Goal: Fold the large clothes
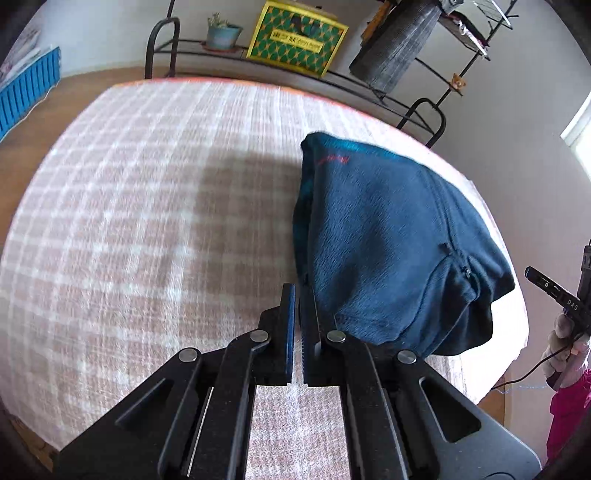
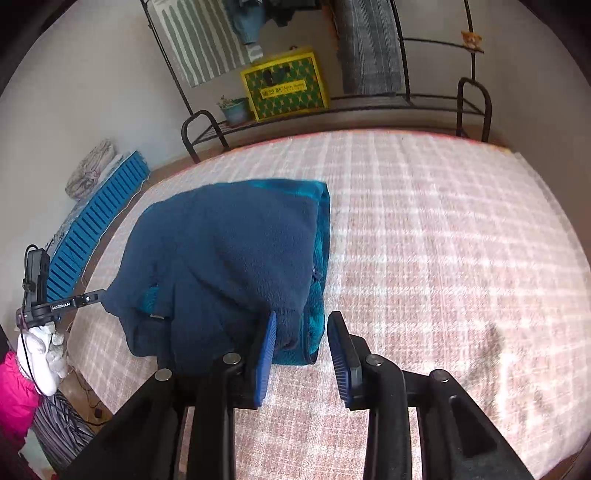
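A dark blue fleece jacket [image 1: 388, 236] lies folded in a thick bundle on the pink-and-white checked blanket [image 1: 129, 203], with teal lining showing along its left edge. My left gripper [image 1: 297, 295] is shut just beside the bundle's near left corner, and nothing shows between its blue pads. In the right wrist view the same jacket [image 2: 229, 258] sits left of centre on the blanket [image 2: 443, 240]. My right gripper [image 2: 303, 319] is open at its near right corner. A fold of fleece lies between the fingers, which stand apart from it.
A black metal rack [image 1: 258, 61] behind the bed holds a yellow-green box [image 1: 297, 37] and a plant pot [image 1: 221, 35]. A blue slatted crate [image 2: 99, 229] lies on the floor to the left. A white-gloved hand [image 2: 40, 354] holds the other gripper beyond the bed edge.
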Action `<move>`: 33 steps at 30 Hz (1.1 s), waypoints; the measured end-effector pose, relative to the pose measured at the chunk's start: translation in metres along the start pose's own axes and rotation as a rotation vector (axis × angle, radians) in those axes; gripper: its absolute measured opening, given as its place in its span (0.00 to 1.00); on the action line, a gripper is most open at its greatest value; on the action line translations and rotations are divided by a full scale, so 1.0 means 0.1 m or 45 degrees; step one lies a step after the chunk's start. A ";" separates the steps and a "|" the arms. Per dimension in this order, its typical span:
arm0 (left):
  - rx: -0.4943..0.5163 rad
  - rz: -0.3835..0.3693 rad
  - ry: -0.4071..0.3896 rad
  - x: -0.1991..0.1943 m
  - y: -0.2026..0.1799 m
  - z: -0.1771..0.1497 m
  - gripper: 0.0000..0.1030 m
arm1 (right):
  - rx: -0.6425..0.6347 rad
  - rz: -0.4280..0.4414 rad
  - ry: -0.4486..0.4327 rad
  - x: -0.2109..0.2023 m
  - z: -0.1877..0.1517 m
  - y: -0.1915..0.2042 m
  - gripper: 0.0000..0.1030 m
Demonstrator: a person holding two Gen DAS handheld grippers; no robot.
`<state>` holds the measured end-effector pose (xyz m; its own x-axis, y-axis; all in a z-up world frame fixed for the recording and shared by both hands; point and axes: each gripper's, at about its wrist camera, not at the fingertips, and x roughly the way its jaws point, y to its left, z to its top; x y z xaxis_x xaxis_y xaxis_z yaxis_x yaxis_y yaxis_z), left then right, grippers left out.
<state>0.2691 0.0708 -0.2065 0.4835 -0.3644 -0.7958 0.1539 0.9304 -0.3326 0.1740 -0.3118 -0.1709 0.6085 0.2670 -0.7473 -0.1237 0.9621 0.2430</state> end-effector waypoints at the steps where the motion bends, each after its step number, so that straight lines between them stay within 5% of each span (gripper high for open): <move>1: 0.018 -0.006 -0.024 -0.06 -0.05 0.06 0.00 | -0.030 0.026 -0.012 -0.05 0.04 0.11 0.30; 5: 0.056 -0.045 -0.078 -0.16 -0.19 0.27 0.00 | -0.174 0.137 0.008 -0.09 0.03 0.66 0.31; 9: 0.081 -0.077 -0.109 -0.13 -0.30 0.45 0.02 | -0.289 0.163 -0.015 0.00 -0.14 1.08 0.52; 12: 0.123 -0.050 -0.099 0.03 -0.46 0.64 0.05 | -0.392 0.097 -0.078 0.11 -0.07 1.23 0.46; 14: 0.118 -0.036 -0.082 0.13 -0.54 0.75 0.05 | -0.368 0.101 -0.134 0.18 0.12 1.19 0.37; 17: 0.083 -0.036 -0.065 0.28 -0.65 0.98 0.08 | -0.304 0.037 -0.209 0.31 0.47 1.00 0.36; 19: 0.008 -0.055 -0.054 0.41 -0.70 1.13 0.18 | -0.243 0.035 -0.194 0.47 0.73 0.87 0.33; 23: -0.026 -0.060 -0.035 0.75 -0.85 1.36 0.19 | -0.097 0.089 -0.138 0.86 1.11 0.81 0.26; 30: -0.037 -0.021 0.061 1.31 -0.80 1.01 0.19 | -0.101 0.141 0.008 1.50 1.13 0.87 0.20; 33: -0.152 -0.142 0.022 1.41 -0.55 0.73 0.21 | -0.173 0.107 0.147 1.77 0.79 0.80 0.18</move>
<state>0.3917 -0.0293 -0.2637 0.4541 -0.4665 -0.7590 0.1013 0.8735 -0.4762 0.3337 -0.1916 -0.2352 0.4986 0.3439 -0.7956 -0.2795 0.9327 0.2280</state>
